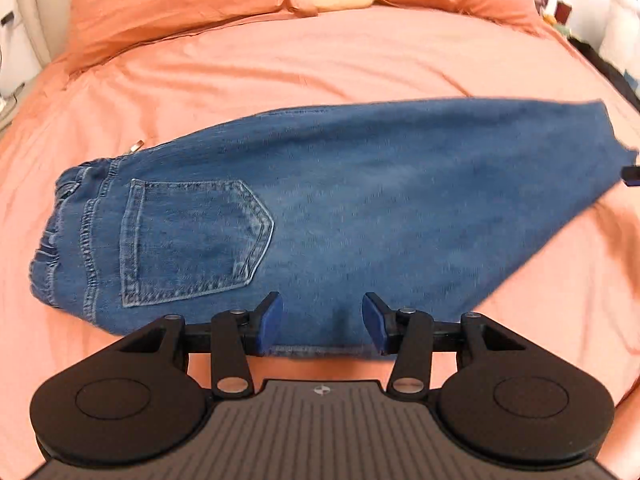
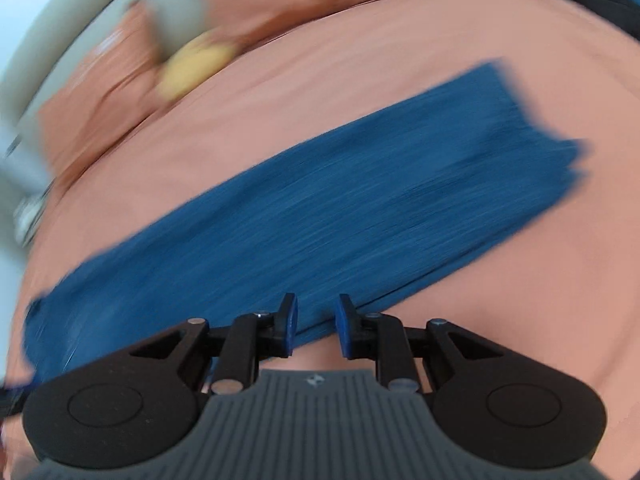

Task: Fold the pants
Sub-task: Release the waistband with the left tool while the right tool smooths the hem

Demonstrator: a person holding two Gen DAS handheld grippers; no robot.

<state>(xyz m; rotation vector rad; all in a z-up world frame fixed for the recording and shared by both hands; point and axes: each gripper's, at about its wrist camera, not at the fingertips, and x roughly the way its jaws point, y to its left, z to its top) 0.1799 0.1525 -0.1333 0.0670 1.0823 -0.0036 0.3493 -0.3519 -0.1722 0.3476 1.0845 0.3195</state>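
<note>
Both tools open above jeans, pillows beyond.

Blue denim pants lie folded lengthwise, flat, back pocket up.

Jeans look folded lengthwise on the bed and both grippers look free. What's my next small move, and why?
Probably bring the right gripper to the leg end of the jeans and grip it, ready to fold it toward the waistband. The jeans lie in one long strip on the bedspread, pocket up, and both the right and the left gripper are open and hold nothing.
</note>
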